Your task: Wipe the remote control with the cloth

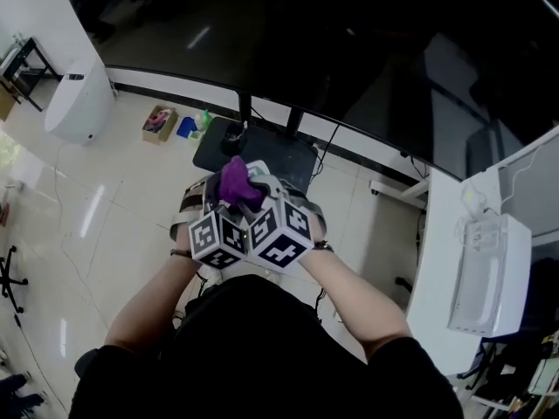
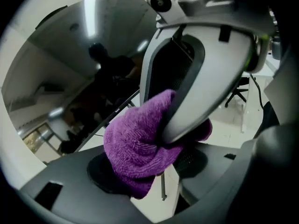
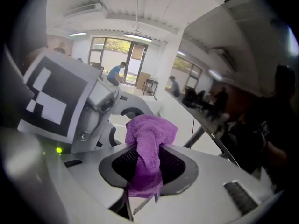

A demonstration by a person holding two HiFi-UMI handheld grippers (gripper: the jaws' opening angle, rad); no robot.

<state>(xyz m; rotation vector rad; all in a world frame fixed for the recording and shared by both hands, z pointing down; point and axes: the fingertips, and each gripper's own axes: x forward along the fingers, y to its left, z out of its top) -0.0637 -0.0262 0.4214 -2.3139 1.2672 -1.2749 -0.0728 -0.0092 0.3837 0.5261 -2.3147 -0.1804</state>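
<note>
A purple cloth [image 1: 236, 184] is bunched up between my two grippers, which I hold close together in the air in front of me. My left gripper [image 1: 220, 195] has the cloth [image 2: 140, 143] filling the gap between its dark jaws, against both pads. My right gripper [image 1: 265, 184] pinches a fold of the cloth [image 3: 148, 146] between its black mesh pads, and the rest bulges above them. One right finger [image 2: 205, 78] reaches into the cloth in the left gripper view. The left gripper's marker cube [image 3: 51, 97] shows beside the right jaws. No remote control shows in any view.
A large dark screen [image 1: 349, 51] on a stand with a black base [image 1: 253, 151] spans the floor ahead. A white unit [image 1: 79, 103] stands at the left, small boxes [image 1: 162, 122] lie on the pale floor, and a white desk [image 1: 437, 260] carries a white device [image 1: 489, 273].
</note>
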